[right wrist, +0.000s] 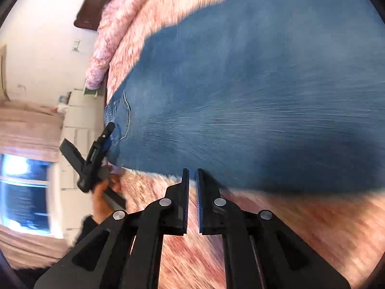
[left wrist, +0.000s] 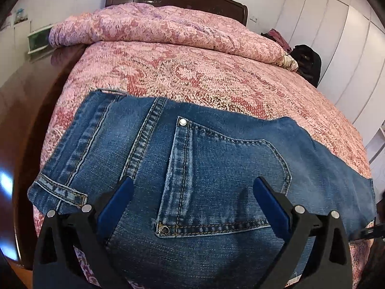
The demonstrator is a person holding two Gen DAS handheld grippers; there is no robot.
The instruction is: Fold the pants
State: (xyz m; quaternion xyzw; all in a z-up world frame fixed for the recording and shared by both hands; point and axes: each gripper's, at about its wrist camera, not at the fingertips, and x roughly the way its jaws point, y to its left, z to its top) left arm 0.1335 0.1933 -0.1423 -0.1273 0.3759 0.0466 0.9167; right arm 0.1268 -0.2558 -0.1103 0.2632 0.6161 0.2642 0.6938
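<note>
I see blue jeans [left wrist: 204, 168] lying flat on pink floral bedspread [left wrist: 192, 72], back pocket [left wrist: 223, 178] up. Left gripper [left wrist: 192, 187] spread wide above pocket, nothing pinched. Right gripper [right wrist: 192, 175] nearly pressed together, empty, at jeans edge; view blurred.

Soft daylight lit the room evenly. The left wrist view was sharp, bowed at its rim. The right wrist view was streaked with motion blur, and the bright window [right wrist: 24, 187] glared at its left edge.
</note>
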